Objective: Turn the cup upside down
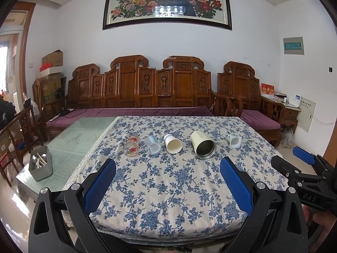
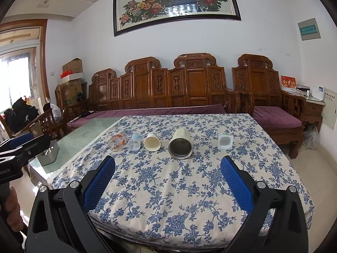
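Right, five cups lie on their sides in a row across the floral-clothed bench (image 1: pixel 168 189): a flowered glass (image 1: pixel 131 146), a clear plastic cup (image 1: pixel 153 145), a white paper cup (image 1: pixel 172 143), a cream steel-lined tumbler (image 1: pixel 203 145) and a small white cup (image 1: pixel 234 140). All sit well ahead of the left claw (image 1: pixel 168 187), spread wide, holding nothing. The right claw (image 2: pixel 168 187) hangs equally wide and empty, the tumbler (image 2: pixel 181 144) straight ahead.

Bright daylight from left window (image 2: pixel 14 78), glare, fisheye-curved dark corners
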Demonstrator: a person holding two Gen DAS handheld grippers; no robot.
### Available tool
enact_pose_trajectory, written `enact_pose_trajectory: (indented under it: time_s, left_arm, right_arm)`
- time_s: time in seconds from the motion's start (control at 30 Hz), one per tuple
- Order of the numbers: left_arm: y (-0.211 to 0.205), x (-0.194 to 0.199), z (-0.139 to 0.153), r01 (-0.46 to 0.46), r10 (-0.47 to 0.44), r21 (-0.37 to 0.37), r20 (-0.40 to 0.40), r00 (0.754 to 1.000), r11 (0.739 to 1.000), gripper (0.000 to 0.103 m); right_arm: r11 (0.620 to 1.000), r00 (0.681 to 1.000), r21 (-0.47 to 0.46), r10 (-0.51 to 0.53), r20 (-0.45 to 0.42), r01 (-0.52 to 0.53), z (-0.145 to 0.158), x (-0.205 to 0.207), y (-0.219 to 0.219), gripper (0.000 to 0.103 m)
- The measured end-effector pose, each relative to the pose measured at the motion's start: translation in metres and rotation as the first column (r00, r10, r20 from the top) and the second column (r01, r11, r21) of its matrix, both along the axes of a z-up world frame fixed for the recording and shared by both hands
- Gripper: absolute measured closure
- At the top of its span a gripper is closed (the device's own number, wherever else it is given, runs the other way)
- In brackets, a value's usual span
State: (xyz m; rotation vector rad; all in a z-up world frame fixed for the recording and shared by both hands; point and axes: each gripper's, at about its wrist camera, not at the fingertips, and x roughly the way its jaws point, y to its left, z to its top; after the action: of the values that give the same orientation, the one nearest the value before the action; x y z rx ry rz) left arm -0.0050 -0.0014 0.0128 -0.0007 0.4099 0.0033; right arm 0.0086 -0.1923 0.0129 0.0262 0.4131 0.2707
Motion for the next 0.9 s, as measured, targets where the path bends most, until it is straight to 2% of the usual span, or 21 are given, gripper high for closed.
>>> enact_pose_trajectory:
  time_s: [0.33,0.5,0.73,0.9]
  left_arm:
    - [0.001,0.0,-0.001,0.001,-0.001,-0.003,-0.006,1.0,1.0,0.008]
    - [0.002,0.012,-0.011,0.01,-0.009,0.003,-0.045,0.999,1.0,0.008]
    - [0.004,0.059,-0.037,0.027,-0.023,0.028,-0.141,0.99,0.999,0.008]
    - [0.005,0.093,-0.047,0.045,-0.04,0.025,-0.177,0.983,0.999,0.008]
  right_arm:
    - [1.0,1.0,0.001,-0.001,-0.002,0.001,-0.001,0.0,-0.001,0.002]
    - [1.0,1.0,-0.001,-0.004,-0.023,0.004,-0.008,0.007,-0.003,0.002]
    - [1.0,0.996,-0.027,-0.002,-0.088,0.0,-0.03,0.051,-0.007,0.003]
    - [0.999,0.991,-0.044,-0.018,-0.133,0.012,-0.044,0.095,-0.012,0.005]
